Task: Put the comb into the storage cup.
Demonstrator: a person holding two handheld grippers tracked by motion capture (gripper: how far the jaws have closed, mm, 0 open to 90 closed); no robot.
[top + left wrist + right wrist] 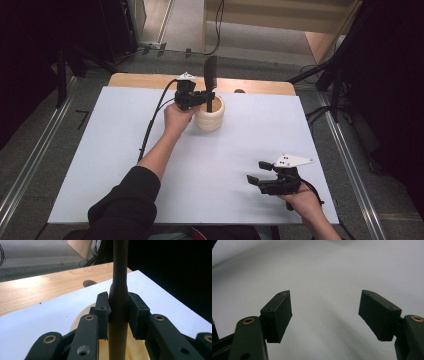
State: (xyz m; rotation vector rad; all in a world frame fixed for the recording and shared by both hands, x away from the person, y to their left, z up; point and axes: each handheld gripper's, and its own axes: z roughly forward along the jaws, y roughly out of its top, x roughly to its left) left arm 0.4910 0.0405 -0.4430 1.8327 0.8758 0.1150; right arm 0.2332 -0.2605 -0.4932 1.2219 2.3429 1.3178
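White sheet (125,165) on wooden table (145,80)

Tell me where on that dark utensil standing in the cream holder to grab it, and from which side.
Grip the dark utensil on its round handle just above the cream holder rim, coming in level from the side. It stands upright, so jaws either side of the shaft fit, as the left gripper does now.

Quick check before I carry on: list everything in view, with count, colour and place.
Utensil: one, black, standing upright in the cup, handle gripped.
Cup: one, cream, ribbed, far middle of the mat.
Mat: one, white, covering the table.
Table: one, light wood, bare strip at the far edge.
Left claw: one, black, shut on the utensil above the cup.
Right claw: one, black, open, near right of the mat.
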